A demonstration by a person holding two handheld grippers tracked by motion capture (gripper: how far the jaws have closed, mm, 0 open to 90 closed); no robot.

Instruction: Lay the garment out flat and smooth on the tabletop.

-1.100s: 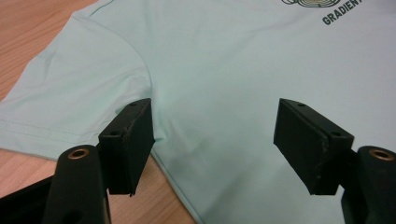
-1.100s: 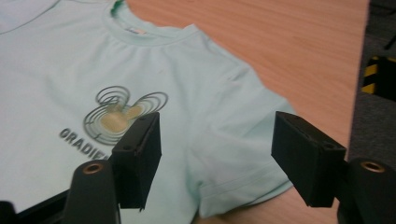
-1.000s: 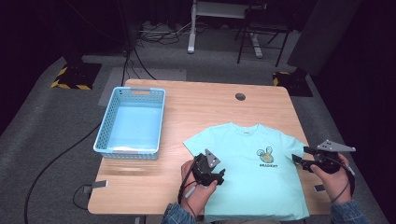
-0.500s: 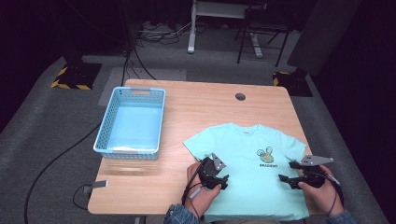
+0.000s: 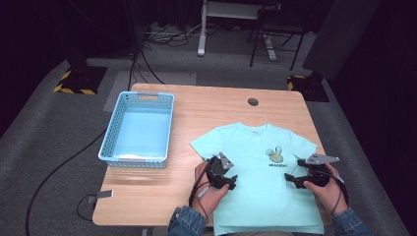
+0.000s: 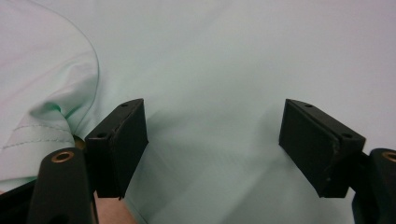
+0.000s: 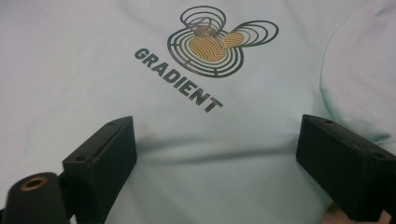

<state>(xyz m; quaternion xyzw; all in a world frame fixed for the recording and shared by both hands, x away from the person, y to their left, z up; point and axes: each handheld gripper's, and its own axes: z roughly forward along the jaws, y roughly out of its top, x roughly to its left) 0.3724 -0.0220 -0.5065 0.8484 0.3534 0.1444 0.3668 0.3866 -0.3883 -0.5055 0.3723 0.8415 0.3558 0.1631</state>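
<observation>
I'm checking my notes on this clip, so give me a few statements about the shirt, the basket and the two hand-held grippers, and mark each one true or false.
1. The light green T-shirt lies spread flat on the table, print side up. True.
2. The blue basket holds folded clothes. False: nothing is seen inside it.
3. The left hand-held gripper has its jaws apart over the shirt fabric. True.
4. The right hand-held gripper is shut on a sleeve. False: its jaws stand open over the shirt body just below the printed logo.
5. The basket sits on top of the shirt. False: it stands apart from it, on the table's left side.
</observation>
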